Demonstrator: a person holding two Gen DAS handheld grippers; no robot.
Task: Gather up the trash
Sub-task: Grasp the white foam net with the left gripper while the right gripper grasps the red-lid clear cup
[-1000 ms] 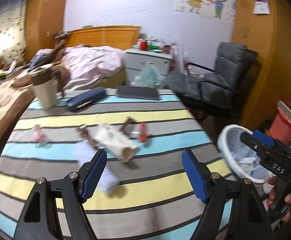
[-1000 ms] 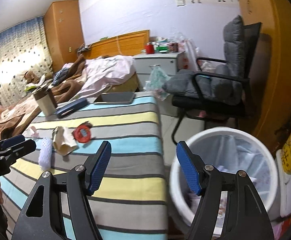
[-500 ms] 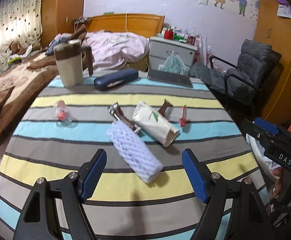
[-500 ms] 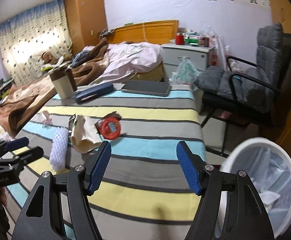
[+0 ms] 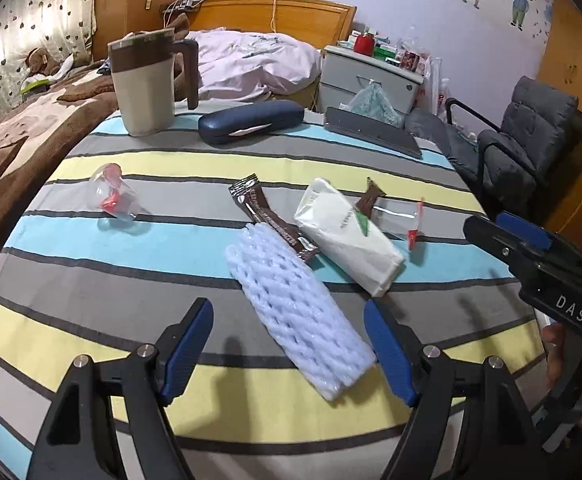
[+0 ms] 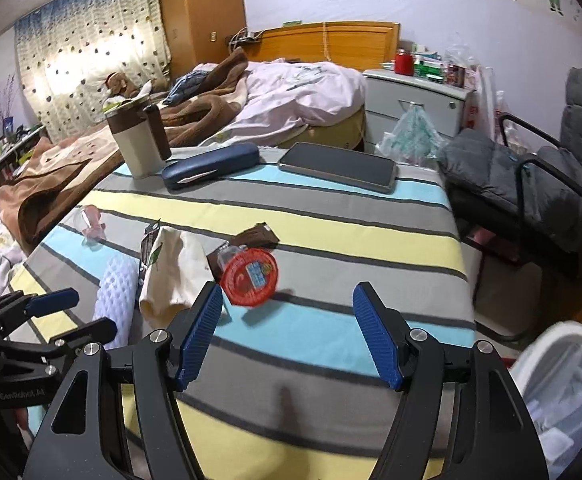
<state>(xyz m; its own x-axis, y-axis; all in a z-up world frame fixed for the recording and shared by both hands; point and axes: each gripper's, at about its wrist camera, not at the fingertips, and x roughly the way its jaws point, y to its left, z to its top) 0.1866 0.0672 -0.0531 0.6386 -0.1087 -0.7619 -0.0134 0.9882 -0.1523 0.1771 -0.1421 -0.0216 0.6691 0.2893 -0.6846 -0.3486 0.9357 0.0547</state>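
Progress: early, by the look of it; every piece of litter in view lies on the tabletop (image 5: 139,364), none is lifted.
Left hand-held gripper (image 5: 289,354): jaws wide, nothing gripped; the near end of the white foam net sleeve (image 5: 295,312) lies between the blue pads, not pinched.
Right hand-held gripper (image 6: 287,334): jaws wide, empty; poised just short of the red-lidded clear cup (image 6: 248,276).
Trash left, centre: brown snack wrapper (image 5: 273,222) touching the foam sleeve; white paper pouch (image 5: 347,236) just beside it; a smaller brown wrapper (image 5: 371,200) behind the pouch.
Trash left, far side: crushed clear cup with red inside (image 5: 113,200), well apart from the cluster.
Not trash, likely stays: lidded mug (image 5: 145,84), blue glasses case (image 5: 251,122), phone (image 6: 339,166), all along the far edge.
Bin: white wastebasket (image 6: 567,364) on the floor off the right corner of the tabletop, lined with a pale bag.
Bin contents: some pale scraps at the bottom; what they are I cannot tell.
Likely next: close on the sleeve and the red cup, carry both to the bin.
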